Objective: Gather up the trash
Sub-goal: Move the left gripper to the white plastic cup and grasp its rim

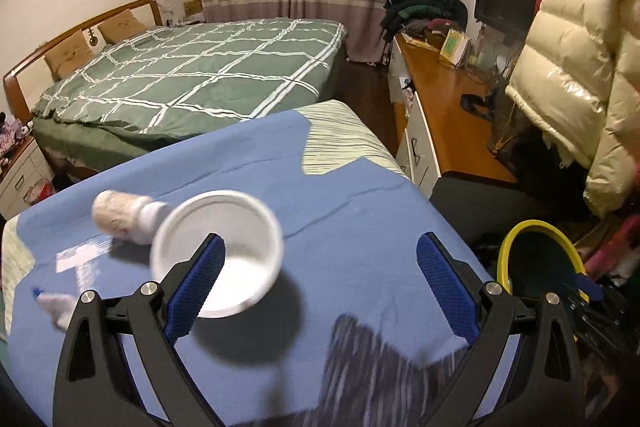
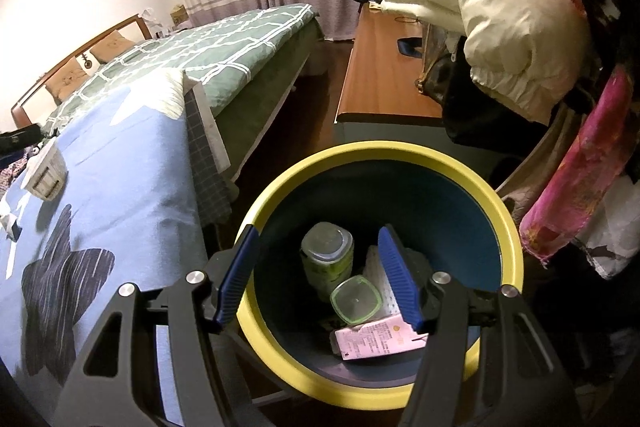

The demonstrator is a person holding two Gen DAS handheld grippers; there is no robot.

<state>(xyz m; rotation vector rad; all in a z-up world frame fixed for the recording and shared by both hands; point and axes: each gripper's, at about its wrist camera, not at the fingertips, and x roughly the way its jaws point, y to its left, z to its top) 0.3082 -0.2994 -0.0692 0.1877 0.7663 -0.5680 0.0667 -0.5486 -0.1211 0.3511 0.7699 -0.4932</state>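
The left tongs [image 1: 320, 291] stand wide open over a surface covered with a blue cloth [image 1: 340, 195]. A white paper cup [image 1: 218, 253] sits tipped at the left finger [image 1: 196, 287], its mouth facing the camera; the blue pad overlaps the cup's rim, but the other finger is well apart from it, so nothing is clamped. I cannot tell whether the cup touches the cloth or hangs on the pad. Just behind the cup, toward the left of the frame, a white bottle [image 1: 128, 217] lies on its side. A small white thing with a blue tip [image 1: 52, 303] lies at the lower left edge, blurred. At the lower right of this view the yellow rim of a bin [image 1: 532, 231] shows beside the cloth-covered surface.

In the right wrist view the right tongs [image 2: 316, 279] are parted, with nothing between the pads, and hover above the mouth of that bin [image 2: 508, 227], which fills the lower middle of the frame. Inside it lie a green jar [image 2: 326, 259], a square green-rimmed lid [image 2: 355, 299] and a pink carton [image 2: 376, 341].

A bed with a green checked cover [image 1: 200, 75] stands in the upper left of both views, and a wooden bench [image 1: 444, 115] runs along the right, with a cream puffy jacket [image 1: 572, 75] hanging above it.
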